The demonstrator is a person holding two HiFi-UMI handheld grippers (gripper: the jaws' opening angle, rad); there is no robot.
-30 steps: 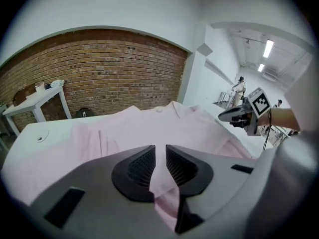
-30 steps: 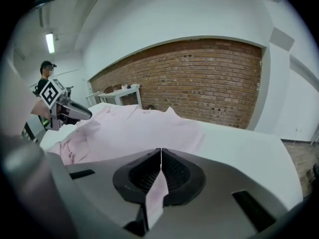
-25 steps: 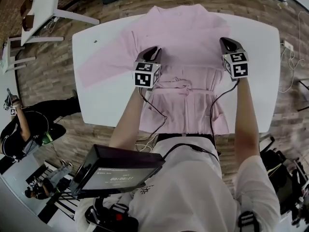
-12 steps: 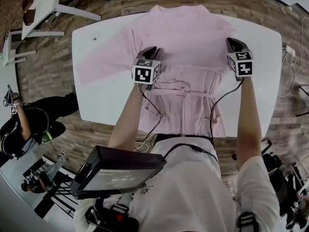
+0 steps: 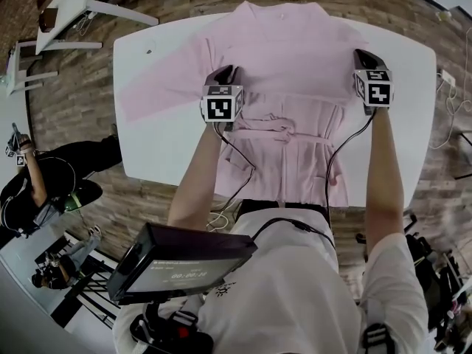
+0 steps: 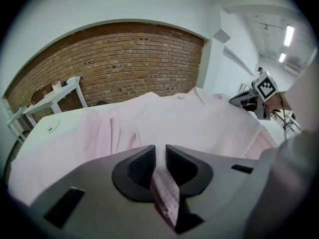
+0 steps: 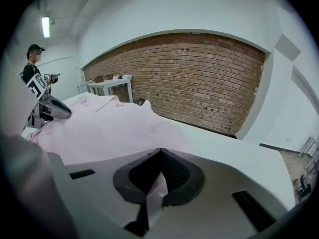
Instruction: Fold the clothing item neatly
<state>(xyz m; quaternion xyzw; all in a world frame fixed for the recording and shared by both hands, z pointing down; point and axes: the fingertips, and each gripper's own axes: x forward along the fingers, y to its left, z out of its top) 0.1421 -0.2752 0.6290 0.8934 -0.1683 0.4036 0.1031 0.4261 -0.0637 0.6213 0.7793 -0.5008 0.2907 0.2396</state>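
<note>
- A white counter point(image 5: 158, 153) with rounded corners carries a pink garment point(image 5: 287, 57) spread flat. Its collar lies at the far edge beyond both hand-held grippers, and its hem hangs over the near edge by the person.
- The left hand-held gripper point(image 6: 160, 156) has its jaws almost together, pinching a fold of the pink cloth. It sits on the garment's left side at chest height.
- The right hand-held gripper point(image 7: 158, 158) has its jaws pressed shut on a thin edge of the same cloth at the garment's right side.
- A tied belt point(image 5: 274, 129) crosses the waist between the two hand-held grippers, slightly nearer the person than either.
- One sleeve point(image 5: 158, 98) stretches across the counter, out to the left of the left hand-held gripper.
- The white counter top shows on the outer side of each hand-held gripper.
- A wood-plank floor point(image 5: 81, 109) surrounds the counter, and a brick wall point(image 7: 199, 78) stands ahead of both hand-held grippers.
- A small white table point(image 5: 70, 6) stands far off to the left of the left hand-held gripper.
- A bystander in dark clothes point(image 5: 40, 190) is on the floor, well apart on that same side.
- Loose cables point(image 5: 446, 87) lie on the floor to the right of the right hand-held gripper.
</note>
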